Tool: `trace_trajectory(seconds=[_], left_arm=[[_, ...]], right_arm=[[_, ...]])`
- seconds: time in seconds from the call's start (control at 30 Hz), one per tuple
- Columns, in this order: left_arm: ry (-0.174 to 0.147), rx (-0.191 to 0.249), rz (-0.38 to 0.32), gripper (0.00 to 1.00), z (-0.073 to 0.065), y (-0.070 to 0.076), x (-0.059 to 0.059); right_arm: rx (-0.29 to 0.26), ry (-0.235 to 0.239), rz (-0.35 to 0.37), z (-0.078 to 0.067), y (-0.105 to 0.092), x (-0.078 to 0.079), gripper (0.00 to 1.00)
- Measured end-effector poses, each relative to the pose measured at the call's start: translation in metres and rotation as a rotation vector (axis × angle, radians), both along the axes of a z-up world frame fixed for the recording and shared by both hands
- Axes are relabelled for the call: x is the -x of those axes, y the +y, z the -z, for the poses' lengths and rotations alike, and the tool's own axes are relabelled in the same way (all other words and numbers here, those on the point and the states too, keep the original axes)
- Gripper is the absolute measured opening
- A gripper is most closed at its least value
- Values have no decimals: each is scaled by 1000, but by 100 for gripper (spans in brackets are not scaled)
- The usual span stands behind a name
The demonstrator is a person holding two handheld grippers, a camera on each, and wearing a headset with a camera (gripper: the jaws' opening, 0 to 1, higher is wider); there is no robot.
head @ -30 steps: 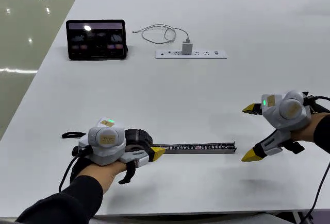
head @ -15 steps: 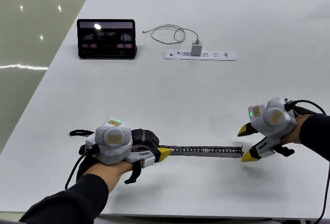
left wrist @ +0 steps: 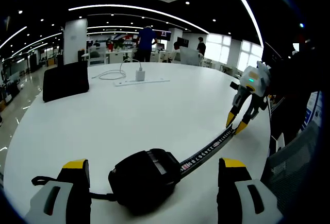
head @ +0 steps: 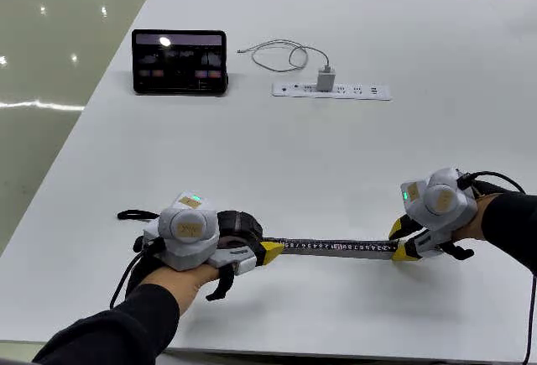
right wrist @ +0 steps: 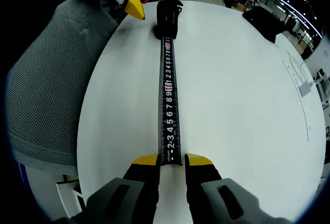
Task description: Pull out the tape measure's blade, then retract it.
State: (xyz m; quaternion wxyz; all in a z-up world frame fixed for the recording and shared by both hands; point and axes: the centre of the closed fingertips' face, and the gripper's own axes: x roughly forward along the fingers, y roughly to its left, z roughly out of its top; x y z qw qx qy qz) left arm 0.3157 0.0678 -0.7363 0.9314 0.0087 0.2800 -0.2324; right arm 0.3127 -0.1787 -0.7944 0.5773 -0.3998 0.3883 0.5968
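Observation:
The black tape measure case [head: 241, 225] lies on the white table [head: 319, 155] between the wide-apart jaws of my left gripper [head: 256, 239], which do not appear to press it. In the left gripper view the case [left wrist: 147, 177] sits between the two yellow tips of the left gripper [left wrist: 154, 166]. The blade [head: 336, 245] stretches right along the table. My right gripper [head: 398, 243] is shut on its end. In the right gripper view the blade [right wrist: 169, 90] runs from the right gripper [right wrist: 171, 159] up to the case [right wrist: 167, 18].
A dark tablet [head: 179, 61] stands at the back left. A white power strip [head: 331, 91] with a charger and looped cable [head: 273, 53] lies behind the middle. The case's black strap [head: 134, 214] trails left. The table's near edge is close below the grippers.
My right gripper, open and apart from the blade a second ago, came in to the blade's end and shut on it. The left gripper and case stayed put.

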Motion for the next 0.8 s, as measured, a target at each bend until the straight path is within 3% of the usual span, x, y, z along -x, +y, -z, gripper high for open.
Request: trace_trajectory(seconds=[0.13, 0.33, 0.37, 0.43, 0.53, 0.63, 0.77, 0.8], left_arm=[[0, 8, -8, 100, -1, 0, -1], [18, 12, -33, 98, 1, 4, -1], [62, -38, -40, 94, 5, 11, 4], [27, -103, -90, 86, 3, 23, -2], [78, -24, -130, 87, 5, 17, 0], [81, -12, -200, 84, 5, 23, -5], [137, 59, -265, 77, 19, 19, -2], [151, 55, -278, 76, 22, 19, -1]], right_arm=[[16, -5, -13, 3, -1, 2, 13], [-7, 10, 41, 2, -2, 0, 13], [-5, 2, 32, 2, -2, 1, 12], [4, -6, 39, 2, -1, 1, 12], [21, -9, 54, 3, -1, 1, 12], [51, -16, 29, 3, 0, 2, 11], [99, -3, 31, 4, 0, 1, 11], [110, -7, 29, 4, 0, 1, 11]])
